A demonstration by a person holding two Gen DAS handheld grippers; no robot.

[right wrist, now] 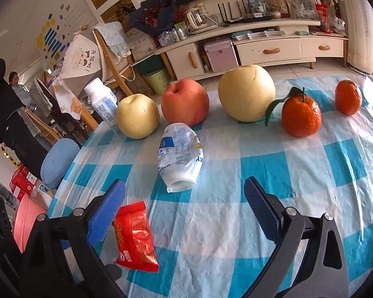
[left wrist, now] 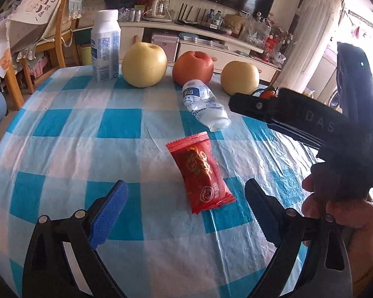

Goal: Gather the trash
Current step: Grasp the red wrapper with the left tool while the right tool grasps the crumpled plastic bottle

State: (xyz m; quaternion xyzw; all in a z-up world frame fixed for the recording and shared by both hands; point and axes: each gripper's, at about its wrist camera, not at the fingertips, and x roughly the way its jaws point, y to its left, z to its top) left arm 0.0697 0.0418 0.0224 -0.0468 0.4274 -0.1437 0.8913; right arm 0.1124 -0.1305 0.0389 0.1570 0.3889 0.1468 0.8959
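Observation:
A red snack wrapper point(left wrist: 201, 173) lies flat on the blue-and-white checked tablecloth point(left wrist: 87, 149), just ahead of my open, empty left gripper point(left wrist: 186, 198). It also shows at the lower left of the right wrist view point(right wrist: 134, 238). A crushed white plastic bottle point(left wrist: 205, 105) lies on its side behind the wrapper, in front of the fruit. In the right wrist view this bottle point(right wrist: 179, 157) lies ahead of my open, empty right gripper point(right wrist: 185, 198). The right gripper's black body point(left wrist: 310, 124) shows at the right of the left wrist view.
An upright white bottle point(left wrist: 105, 46) stands at the back left. Two yellow pears point(left wrist: 144, 64) point(left wrist: 240, 77) and a red apple point(left wrist: 193, 67) line the far edge. Two mandarins point(right wrist: 301, 116) point(right wrist: 348, 96) sit at the right. A pink bin point(right wrist: 27, 223) stands on the floor at the left.

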